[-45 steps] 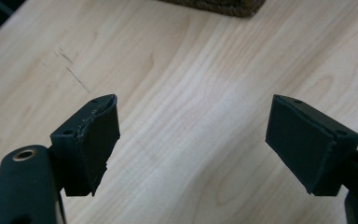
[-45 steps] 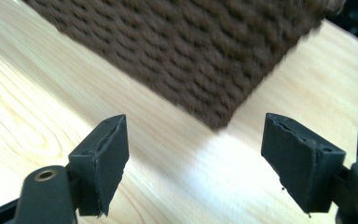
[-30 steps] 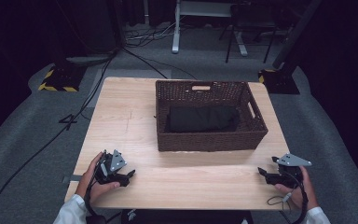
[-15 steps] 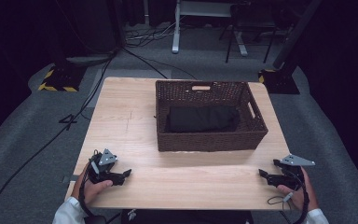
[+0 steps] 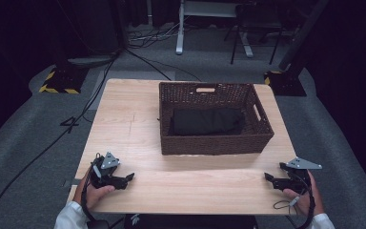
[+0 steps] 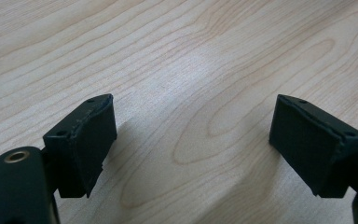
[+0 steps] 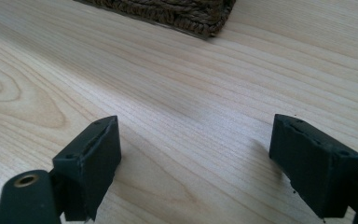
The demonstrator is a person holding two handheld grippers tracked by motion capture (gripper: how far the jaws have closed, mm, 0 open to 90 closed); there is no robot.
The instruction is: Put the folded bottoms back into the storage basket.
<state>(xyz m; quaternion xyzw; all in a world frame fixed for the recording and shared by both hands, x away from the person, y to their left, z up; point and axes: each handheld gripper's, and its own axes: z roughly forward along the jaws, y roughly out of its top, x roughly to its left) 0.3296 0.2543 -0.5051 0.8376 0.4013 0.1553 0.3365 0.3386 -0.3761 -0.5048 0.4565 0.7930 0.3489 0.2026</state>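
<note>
1. Wicker, dark brown: the basket [image 5: 214,143] stands on the far right half of the wooden table [image 5: 124,119], with a black folded cloth [image 5: 205,121] lying flat inside it.
2. Your left gripper [image 5: 126,179] rests at the near left edge of the table, jaws pointing right along the near edge. The basket sits ahead and to the right of it, well apart.
3. In the left gripper view, its two black pads [image 6: 86,140] stand wide apart over bare wood grain; nothing lies between them and nothing is held.
4. Your right gripper [image 5: 268,177] rests at the near right corner, jaws pointing left toward the table's middle. The basket's near wall lies beyond it, near but not touching.
5. In the right gripper view, the pads [image 7: 93,158] are spread wide with only tabletop between them; the jaws have just been opening and grip nothing. The basket's lower corner [image 7: 186,14] shows at the top of that view, clear of both jaws.
6. Both of your hands hold the grippers low, close to the table surface.
</note>
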